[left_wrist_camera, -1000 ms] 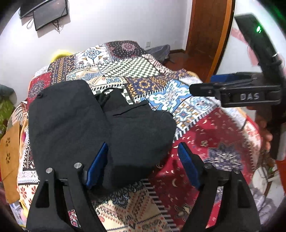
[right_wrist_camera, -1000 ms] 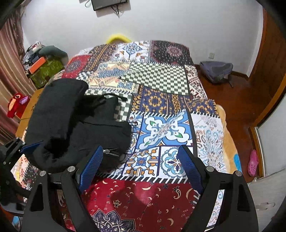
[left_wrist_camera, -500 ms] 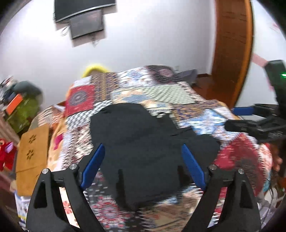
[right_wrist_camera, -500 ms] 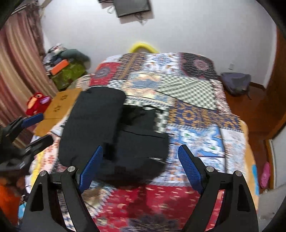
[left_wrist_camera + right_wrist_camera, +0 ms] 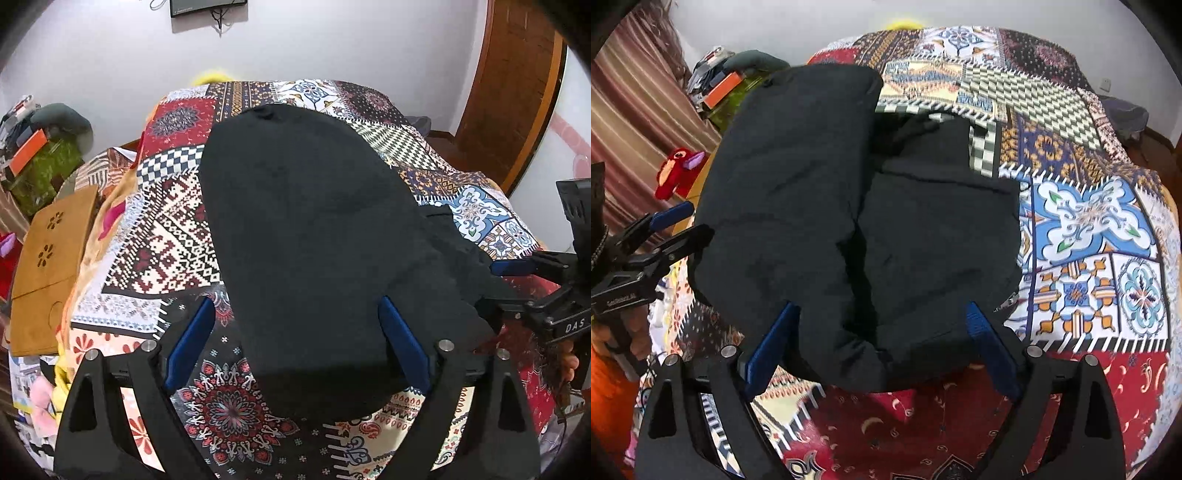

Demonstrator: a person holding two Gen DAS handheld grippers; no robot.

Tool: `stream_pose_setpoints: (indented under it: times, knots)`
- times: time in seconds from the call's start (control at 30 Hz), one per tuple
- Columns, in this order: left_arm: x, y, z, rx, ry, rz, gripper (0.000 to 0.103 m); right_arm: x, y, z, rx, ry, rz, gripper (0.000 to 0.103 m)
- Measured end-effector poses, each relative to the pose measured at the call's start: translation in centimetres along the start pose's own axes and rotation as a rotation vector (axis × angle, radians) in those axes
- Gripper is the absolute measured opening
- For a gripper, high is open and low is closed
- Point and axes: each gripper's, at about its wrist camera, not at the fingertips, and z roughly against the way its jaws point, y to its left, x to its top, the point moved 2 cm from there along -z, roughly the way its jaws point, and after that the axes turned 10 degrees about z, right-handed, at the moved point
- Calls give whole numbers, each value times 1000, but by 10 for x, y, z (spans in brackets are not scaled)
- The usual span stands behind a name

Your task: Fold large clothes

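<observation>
A black padded jacket (image 5: 314, 229) lies folded lengthwise on the patchwork bedspread (image 5: 173, 236). In the left wrist view my left gripper (image 5: 295, 332) hangs over the jacket's near end. Its blue pads (image 5: 192, 339) stand wide on either side of the cloth without pressing it, and the jaws are opening. My right gripper (image 5: 498, 286) shows at the jacket's right edge. In the right wrist view the jacket (image 5: 849, 206) fills the middle. My right gripper (image 5: 882, 332) straddles its near hem, jaws opening and pads clear of the fabric. The left gripper (image 5: 687, 225) sits at the jacket's left side.
A brown board (image 5: 48, 258) lies off the bed's left side, near a red plush toy (image 5: 676, 173) and a heap of things (image 5: 44, 162). A dark bag (image 5: 1126, 114) is on the floor at the far right, by a wooden door (image 5: 517, 92). A person's hand (image 5: 569, 362) holds the right gripper.
Both grippers have moved in over the jacket's near end and dropped closer to it. The left view swung so the jacket is now centred. Both pairs of jaws stand a little wider.
</observation>
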Motion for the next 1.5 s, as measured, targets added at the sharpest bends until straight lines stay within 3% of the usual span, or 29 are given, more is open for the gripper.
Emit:
stream_pose_setpoints:
  times: [0.17,0.27,0.43,0.63,1.07,1.33,1.5]
  knots:
    - [9,10,-1,-30,33,72,93,12,5,16,-22,4,27,91]
    - [16,13,7,0,7,65,93,20,-1,30,-25,-36,14,91]
    - [29,23,17,24,-36,84,93,30,-22,46,-108,-73,0,91]
    - [37,32,-5,-53,74,145,93,30,-53,43,-109,-50,-66,91]
    - [44,64,-67,-380,293,398,102,25,-86,-22,47,130,-124,91]
    - [51,65,-93,-443,377,447,103,41,-97,-50,118,192,-157,93]
    - [57,60,-107,-450,416,471,103,54,-97,-61,95,215,-145,93]
